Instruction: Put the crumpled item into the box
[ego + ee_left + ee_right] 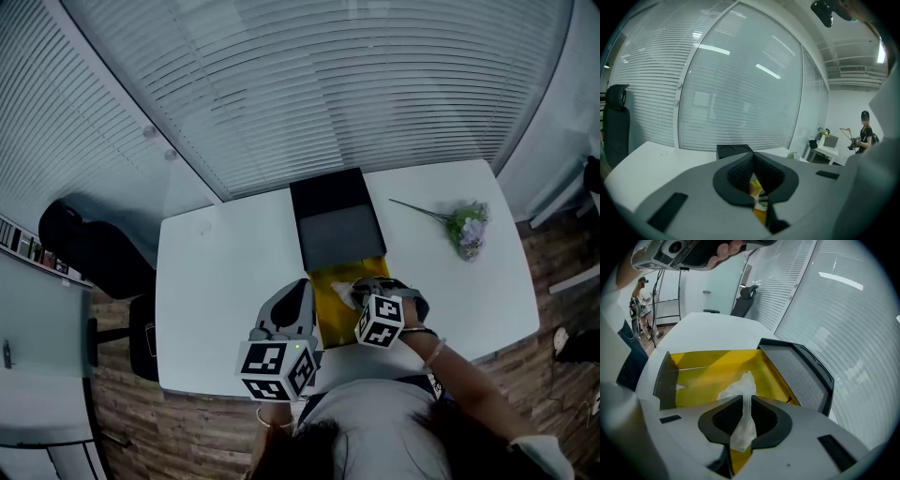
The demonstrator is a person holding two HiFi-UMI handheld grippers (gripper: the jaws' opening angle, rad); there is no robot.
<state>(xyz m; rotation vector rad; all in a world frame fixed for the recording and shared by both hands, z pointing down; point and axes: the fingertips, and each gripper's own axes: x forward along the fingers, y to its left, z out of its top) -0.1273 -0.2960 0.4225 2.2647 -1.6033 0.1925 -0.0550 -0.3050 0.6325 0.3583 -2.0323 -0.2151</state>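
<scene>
- Left gripper [298, 292] [752, 176] is hovering nearest the person, over the white table [216, 281], just left of the box; its jaws are sitting almost together and gripping nothing, with only a sliver of yellow showing through the gap.
- Right gripper [361, 289] [746, 401] is hanging over the near end of the box, jaws squeezing tight on a crumpled white tissue [344, 296] [740, 390].
- Tissue is sticking out both above and below the pads and is hanging above the box's yellow inside; can't tell if it is touching the bottom.
- Box [330, 305] [663, 380] is lying open on the table, yellow inside with dark walls.
- Black lid [337, 230] [797, 373] is lying open flat past the far end of the yellow part, joined to it.
- Small bunch of flowers [469, 230] is lying on the table, well apart to the right of the lid.
- Black chair [89, 248] is standing off the table's left edge.
- White blinds [309, 84] are running behind the table's far edge.
</scene>
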